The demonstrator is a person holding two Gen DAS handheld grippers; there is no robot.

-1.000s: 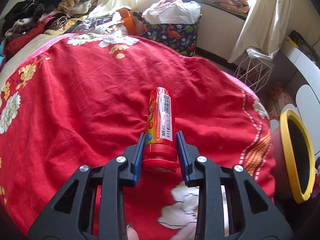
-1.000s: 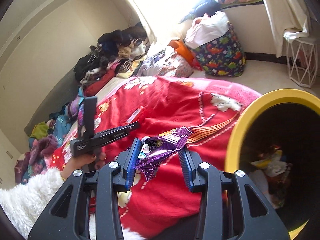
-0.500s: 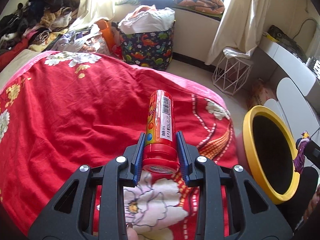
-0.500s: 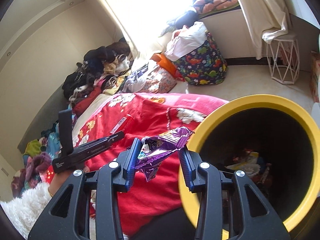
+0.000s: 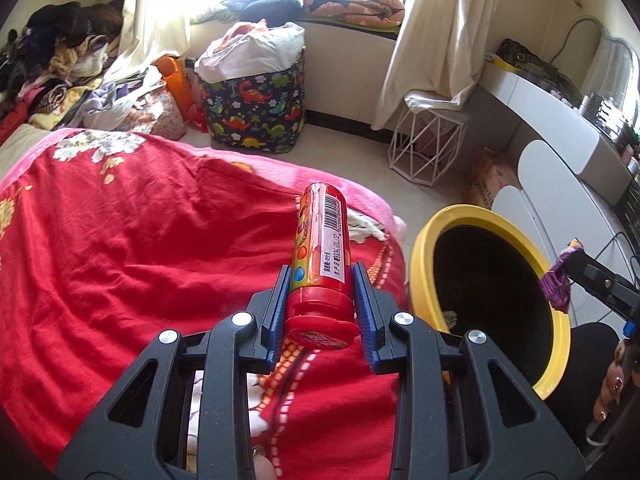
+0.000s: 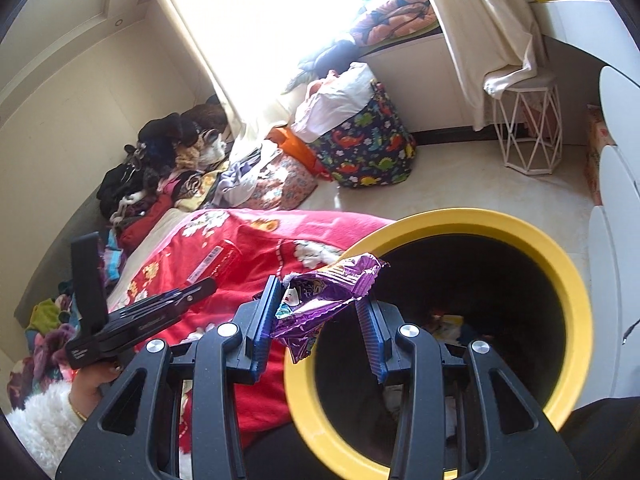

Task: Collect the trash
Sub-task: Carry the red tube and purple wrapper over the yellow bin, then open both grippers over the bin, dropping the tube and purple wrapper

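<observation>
My left gripper is shut on a red candy tube with a barcode label, held above the red flowered blanket just left of the yellow-rimmed black bin. My right gripper holds a crumpled purple snack wrapper over the left part of the bin's rim. The wrapper touches the left pad; a gap shows at the right pad. Trash lies at the bin's bottom. The wrapper and right gripper also show in the left wrist view, at the bin's far rim.
A dinosaur-print basket full of laundry stands on the floor by the window. A white wire stool stands under the curtain. White furniture lines the right wall. Clothes are piled at the bed's far side.
Both grippers have moved right toward the bin. The tube has come near the bin's rim, and the wrapper now hangs over the bin's opening.
</observation>
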